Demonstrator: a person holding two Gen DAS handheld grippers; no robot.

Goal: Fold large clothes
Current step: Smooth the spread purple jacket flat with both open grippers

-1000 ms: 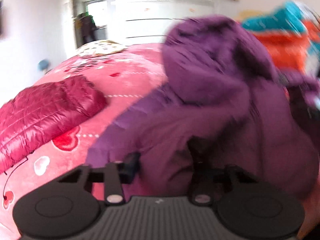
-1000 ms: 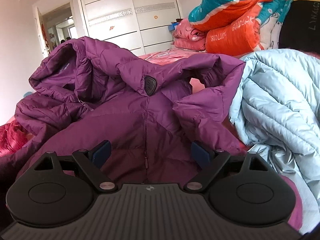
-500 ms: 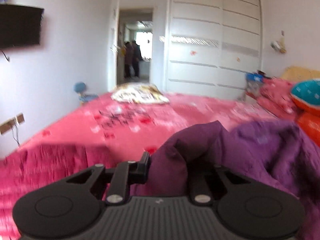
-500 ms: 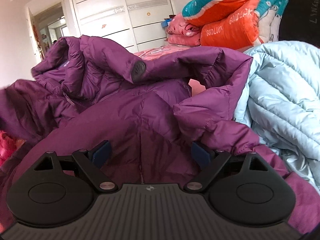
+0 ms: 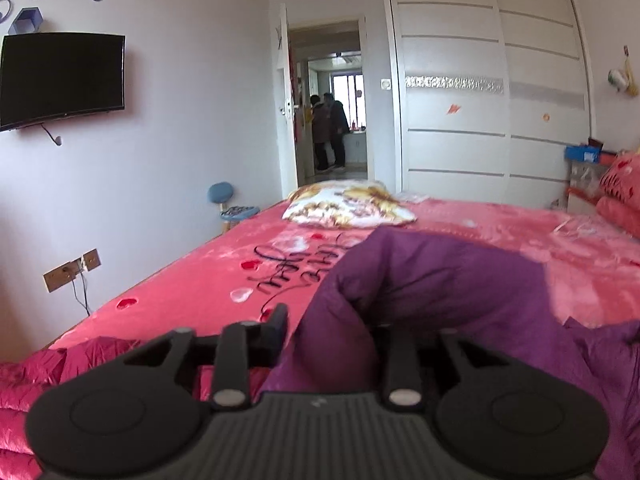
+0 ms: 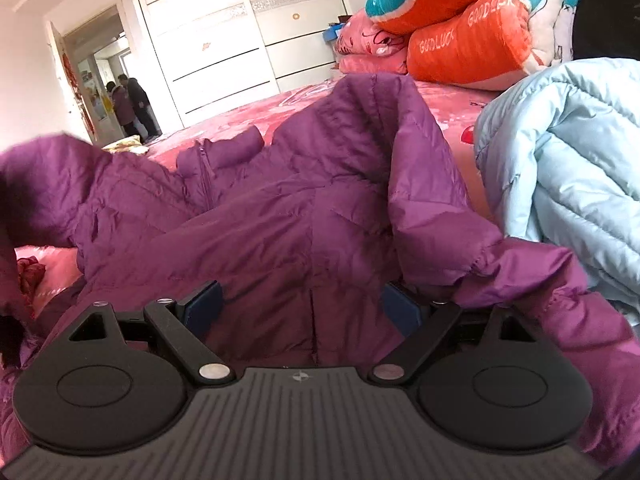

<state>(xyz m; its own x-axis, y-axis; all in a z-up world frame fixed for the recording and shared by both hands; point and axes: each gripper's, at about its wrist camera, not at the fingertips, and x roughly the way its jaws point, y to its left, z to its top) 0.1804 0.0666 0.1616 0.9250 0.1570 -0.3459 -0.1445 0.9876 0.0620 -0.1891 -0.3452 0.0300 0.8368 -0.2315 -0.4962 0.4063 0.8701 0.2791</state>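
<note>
Jaws of the left gripper (image 5: 326, 330) are clamping a thick fold of the purple down jacket (image 6: 288, 216), while the right gripper (image 6: 300, 308) is hanging wide open just above it. That jacket is lying crumpled across the pink bedspread (image 5: 192, 280), beside a pale blue down coat (image 6: 568, 152).

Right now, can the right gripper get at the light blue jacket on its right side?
Probably yes. The right gripper is open over the purple jacket, and the light blue jacket lies uncovered beside it; only a purple fold lies between.
</note>
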